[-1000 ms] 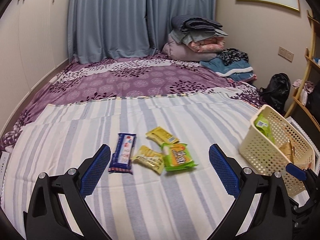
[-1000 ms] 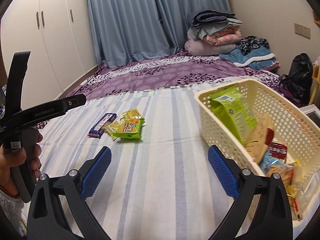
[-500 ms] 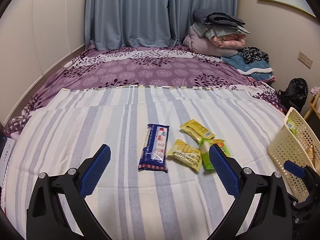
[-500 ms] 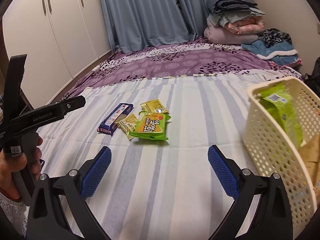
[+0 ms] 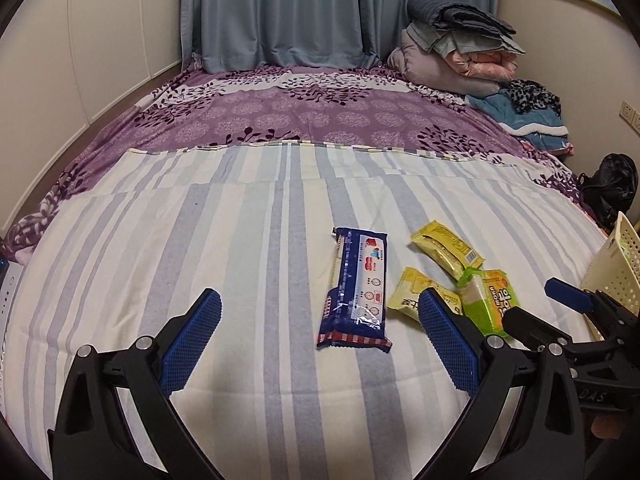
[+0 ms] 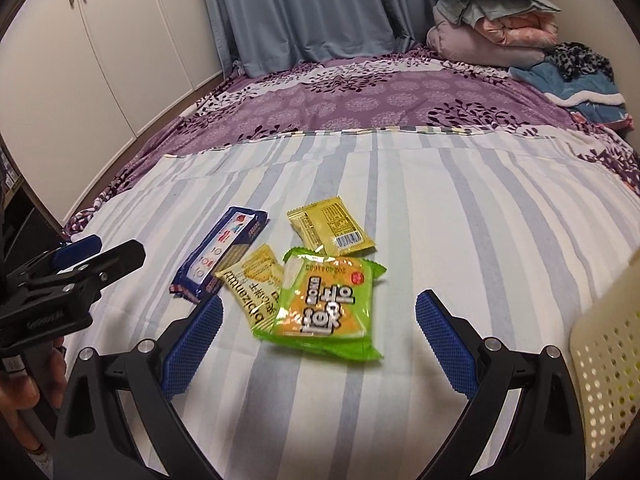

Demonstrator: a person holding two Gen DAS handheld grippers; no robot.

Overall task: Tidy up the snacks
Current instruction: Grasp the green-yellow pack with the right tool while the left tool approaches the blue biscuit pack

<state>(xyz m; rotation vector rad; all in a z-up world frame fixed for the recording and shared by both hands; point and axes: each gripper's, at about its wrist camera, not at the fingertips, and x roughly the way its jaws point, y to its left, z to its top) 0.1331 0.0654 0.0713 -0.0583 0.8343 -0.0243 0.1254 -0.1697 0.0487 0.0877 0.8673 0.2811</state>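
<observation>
Several snack packets lie on the striped bedsheet. A long blue packet [image 5: 358, 288] [image 6: 222, 254] lies just ahead of my left gripper [image 5: 320, 334], which is open and empty. A green and orange packet [image 6: 326, 306] [image 5: 490, 302] rests partly on a pale yellow packet [image 6: 254, 280] [image 5: 412, 294]; a darker yellow packet [image 6: 332, 226] [image 5: 446, 248] lies beyond them. My right gripper [image 6: 320, 340] is open, empty, hovering just short of the green packet. A cream plastic basket [image 6: 608, 356] [image 5: 614, 268] stands at the right edge.
A purple floral bedspread [image 5: 320, 116] covers the far half of the bed. Folded bedding [image 5: 456, 52] is stacked at the far right by the curtains. A black bag [image 5: 610, 188] sits off the bed's right side. White wardrobe doors [image 6: 120, 40] line the left.
Both grippers have swung left and moved closer to the packets. The basket has slid from the middle right to the edge of both views. Both grippers stay open.
</observation>
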